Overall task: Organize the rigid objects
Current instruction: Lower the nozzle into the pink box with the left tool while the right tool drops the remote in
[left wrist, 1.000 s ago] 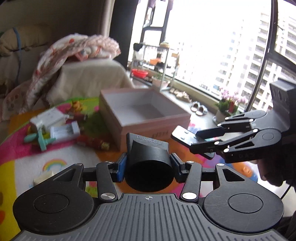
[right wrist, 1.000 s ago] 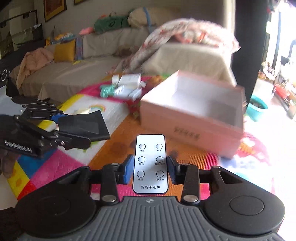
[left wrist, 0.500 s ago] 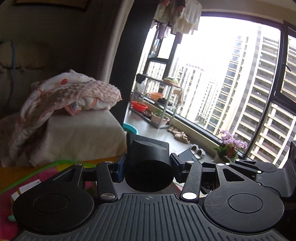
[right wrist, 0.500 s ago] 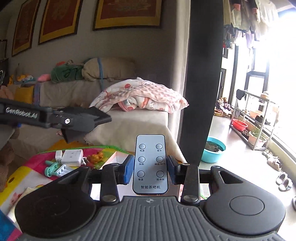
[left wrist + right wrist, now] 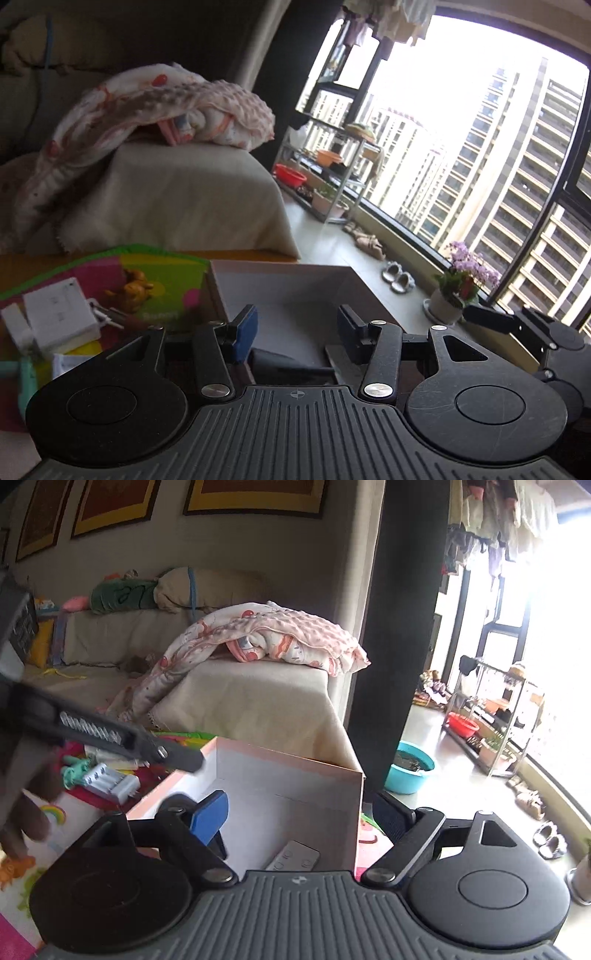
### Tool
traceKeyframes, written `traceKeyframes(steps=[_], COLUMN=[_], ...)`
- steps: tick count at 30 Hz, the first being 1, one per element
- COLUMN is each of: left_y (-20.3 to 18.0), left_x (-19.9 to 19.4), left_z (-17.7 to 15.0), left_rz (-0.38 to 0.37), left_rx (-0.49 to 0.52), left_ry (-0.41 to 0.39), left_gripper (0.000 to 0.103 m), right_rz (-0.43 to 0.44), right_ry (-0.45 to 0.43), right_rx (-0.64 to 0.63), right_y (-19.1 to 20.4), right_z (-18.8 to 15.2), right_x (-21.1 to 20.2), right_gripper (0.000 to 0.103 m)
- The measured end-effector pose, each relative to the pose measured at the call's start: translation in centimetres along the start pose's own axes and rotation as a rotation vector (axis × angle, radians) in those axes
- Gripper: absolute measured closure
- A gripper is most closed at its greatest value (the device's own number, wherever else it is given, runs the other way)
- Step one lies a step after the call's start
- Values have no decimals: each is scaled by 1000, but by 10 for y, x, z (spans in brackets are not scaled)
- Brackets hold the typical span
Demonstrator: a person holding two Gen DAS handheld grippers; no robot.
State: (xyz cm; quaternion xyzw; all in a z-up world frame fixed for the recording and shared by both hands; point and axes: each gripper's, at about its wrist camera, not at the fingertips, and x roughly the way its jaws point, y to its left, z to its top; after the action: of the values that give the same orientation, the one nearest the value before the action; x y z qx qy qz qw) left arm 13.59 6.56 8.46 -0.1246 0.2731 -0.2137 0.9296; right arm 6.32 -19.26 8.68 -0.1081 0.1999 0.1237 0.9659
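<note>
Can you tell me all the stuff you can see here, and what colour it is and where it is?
box: 1, pink outside, white inside, on the play mat
remote: 1, grey, lying inside the box
black object: 1, inside the box, mostly hidden
battery charger: 1, white, on the mat left of the box
white boxes: a few, on the mat
play mat: 1, many colours, under everything
blanket: 1, pink and white, on the sofa
basin: 1, teal, on the floor
flower pot: 1, purple flowers, by the window
left gripper: open, above the box
right gripper: open, above the box
</note>
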Motion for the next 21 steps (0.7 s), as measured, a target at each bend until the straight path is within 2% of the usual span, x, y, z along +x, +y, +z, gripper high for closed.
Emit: traceKeyframes(steps=[2,6,9,12,16,21], left_y=[20,69,106,135,150,137], left_x=[-21,-60,-85,-103,-107,-85], left_z=[5,4,-6,-17,-32,-41], left_rz=[72,242,363,435,446,383], left_rx=[-24,-105,-200,-282,-358,-319], left_ry=[-33,-50,-74,-88,-43,21], left_gripper=[51,51,51,51,51,51], right_rz=[3,79,105,134,198,235], right_ry=[21,90,92,76,99,115], right_rx=[-36,-42,-72,-100,-82,-123], right_y=[6,20,37,52,68,91], right_z=[-8,-21,-26,-28,-28,-39], right_x=[-3,-5,-12,-20,-22,-25], right_gripper=[15,15,15,15,15,15])
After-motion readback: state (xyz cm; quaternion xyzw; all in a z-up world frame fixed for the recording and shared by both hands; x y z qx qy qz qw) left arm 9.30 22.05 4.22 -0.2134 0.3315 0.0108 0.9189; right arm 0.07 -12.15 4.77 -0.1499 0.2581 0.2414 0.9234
